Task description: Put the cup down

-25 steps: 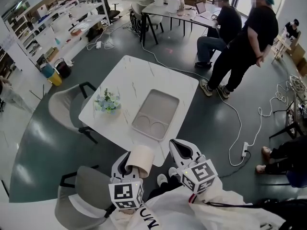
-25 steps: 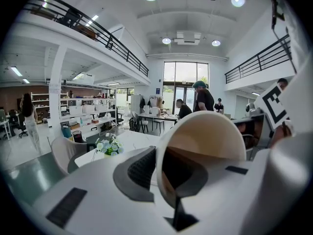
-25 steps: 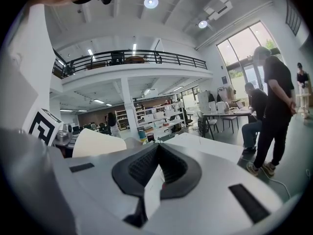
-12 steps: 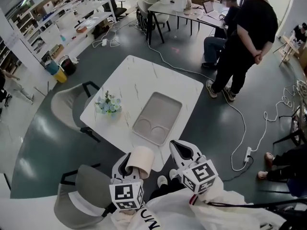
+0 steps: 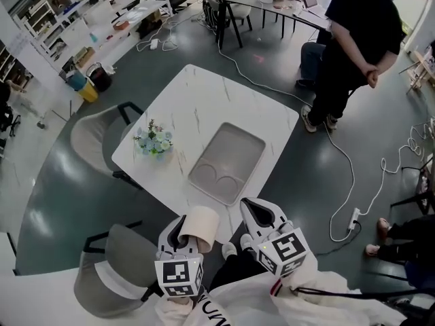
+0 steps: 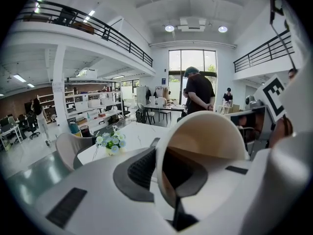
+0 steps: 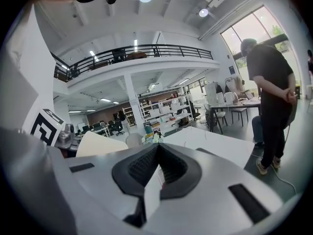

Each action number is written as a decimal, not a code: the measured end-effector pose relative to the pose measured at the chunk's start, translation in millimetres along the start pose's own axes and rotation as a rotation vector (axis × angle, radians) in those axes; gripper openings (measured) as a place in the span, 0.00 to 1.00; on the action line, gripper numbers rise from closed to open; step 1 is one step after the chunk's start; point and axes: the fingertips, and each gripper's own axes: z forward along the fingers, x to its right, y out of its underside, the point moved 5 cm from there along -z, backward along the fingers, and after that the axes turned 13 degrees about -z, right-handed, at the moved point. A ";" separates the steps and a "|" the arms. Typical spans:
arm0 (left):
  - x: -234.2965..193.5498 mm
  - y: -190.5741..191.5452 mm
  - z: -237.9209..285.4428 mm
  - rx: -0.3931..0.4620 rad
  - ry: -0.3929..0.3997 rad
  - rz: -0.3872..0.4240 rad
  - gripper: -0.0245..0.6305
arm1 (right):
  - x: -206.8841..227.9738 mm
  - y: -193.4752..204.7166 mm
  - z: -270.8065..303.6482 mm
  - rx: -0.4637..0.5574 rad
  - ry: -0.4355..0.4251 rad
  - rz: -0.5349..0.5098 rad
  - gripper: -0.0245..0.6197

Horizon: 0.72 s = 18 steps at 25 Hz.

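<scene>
The beige cup (image 5: 201, 223) is clamped in the jaws of the left gripper (image 5: 186, 232), at its 12 o'clock tip. The white table (image 5: 197, 114) lies farther toward 12 o'clock. At the cup's 3 o'clock, the right gripper (image 5: 258, 213) has its jaws pressed together on nothing.

At one o'clock in the head view, the top edge is cutting off the standing person (image 5: 353, 39) above the shoulders. That body is hiding most of a seated person (image 5: 311, 53). At four o'clock the right edge is cropping a third person (image 5: 408, 231) to legs and feet. The left gripper (image 5: 185, 235) is covering the cup (image 5: 199, 225) at its base. The shelf items (image 5: 102, 12) at eleven o'clock are showing too small to tell.
</scene>
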 end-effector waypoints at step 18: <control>-26.9 23.8 62.1 -0.072 0.008 0.044 0.11 | 21.9 33.0 36.6 -0.045 0.064 0.026 0.05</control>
